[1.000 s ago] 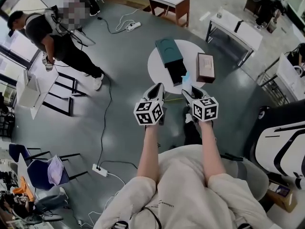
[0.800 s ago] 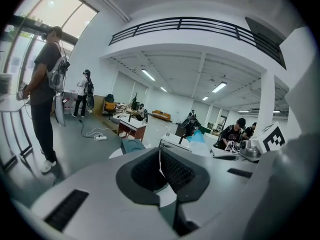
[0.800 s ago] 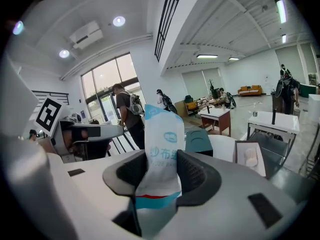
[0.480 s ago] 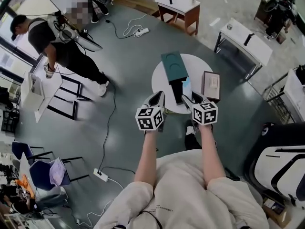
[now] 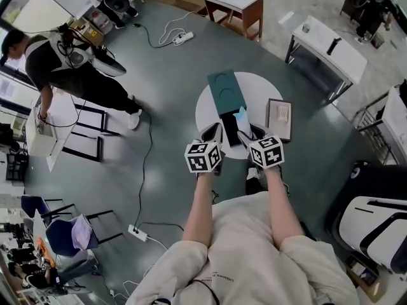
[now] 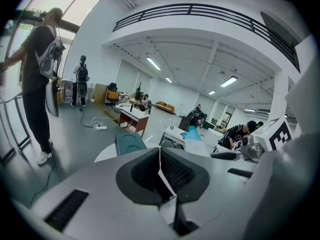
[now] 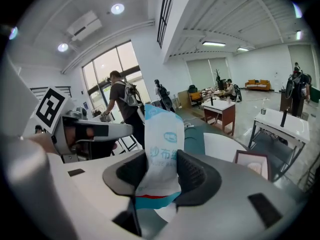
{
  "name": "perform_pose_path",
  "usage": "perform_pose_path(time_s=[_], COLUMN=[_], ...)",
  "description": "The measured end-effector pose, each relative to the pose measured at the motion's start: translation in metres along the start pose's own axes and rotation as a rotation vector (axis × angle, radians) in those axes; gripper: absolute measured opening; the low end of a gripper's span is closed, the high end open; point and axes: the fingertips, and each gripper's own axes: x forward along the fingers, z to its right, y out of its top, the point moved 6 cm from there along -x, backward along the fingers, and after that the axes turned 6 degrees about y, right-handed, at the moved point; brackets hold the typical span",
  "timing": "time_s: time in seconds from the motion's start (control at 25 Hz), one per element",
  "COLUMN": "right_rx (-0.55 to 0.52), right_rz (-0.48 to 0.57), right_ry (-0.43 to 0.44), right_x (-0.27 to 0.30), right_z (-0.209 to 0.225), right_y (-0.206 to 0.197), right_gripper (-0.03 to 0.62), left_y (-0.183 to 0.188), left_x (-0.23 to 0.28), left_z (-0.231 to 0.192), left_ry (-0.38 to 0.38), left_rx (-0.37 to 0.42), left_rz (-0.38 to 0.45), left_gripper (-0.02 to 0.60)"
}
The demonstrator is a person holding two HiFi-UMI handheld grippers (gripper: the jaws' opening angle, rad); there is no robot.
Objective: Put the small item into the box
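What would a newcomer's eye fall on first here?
The white-and-blue packet, clamped upright between the jaws of the right gripper, over the near edge of the round white table. On that table lies a dark green box, with a brown-rimmed flat case to its right. The left gripper, jaws together and empty, hovers beside the right one.

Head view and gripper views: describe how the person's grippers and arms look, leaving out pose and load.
The left gripper and right gripper have smooth pale grey shells, with black ribbed pads set in dark recesses. Each carries a white cube printed with black square markers. The person wears a light beige top with short sleeves.
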Motion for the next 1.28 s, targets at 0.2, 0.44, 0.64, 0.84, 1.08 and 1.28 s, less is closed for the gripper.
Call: perform_pose_path(time_s=[0.2,0.44,0.64,0.84,1.08,1.28], right_rx=[0.022,0.032,-0.011,0.055,0.046,0.069], right_rz=[-0.018,-0.047,-0.1,-0.086,-0.186,-0.275], right_ry=[0.012,0.114,0.163,0.217,0.243,0.223], right_x=[0.015,0.034,0.054,0.081,0.114,0.133], right_z=[0.038,0.074,0.098,0.104,0.095,0.091], right_y=[0.013,0.024,0.036,0.041,0.014,-0.012], right_gripper=[0.209,0.209,0.209,0.209,0.209,0.209], left_y=[0.012,0.018,0.029,0.015,-0.016,-0.038], left_x=[0.041,0.093,0.121,0.119,0.114,0.11], left_z=[-0.002,0.008,0.014,0.001,-0.018,-0.042], left_ry=[0.018,0.034,0.049,0.105,0.148,0.177], left_rx=[-0.014,-0.036,-0.052,-0.063,-0.108,-0.154], left_rz=[-0.011,-0.03,-0.032,-0.068,-0.116,-0.164], left_gripper=[0.021,0.021,0.021,0.021,0.021,0.021])
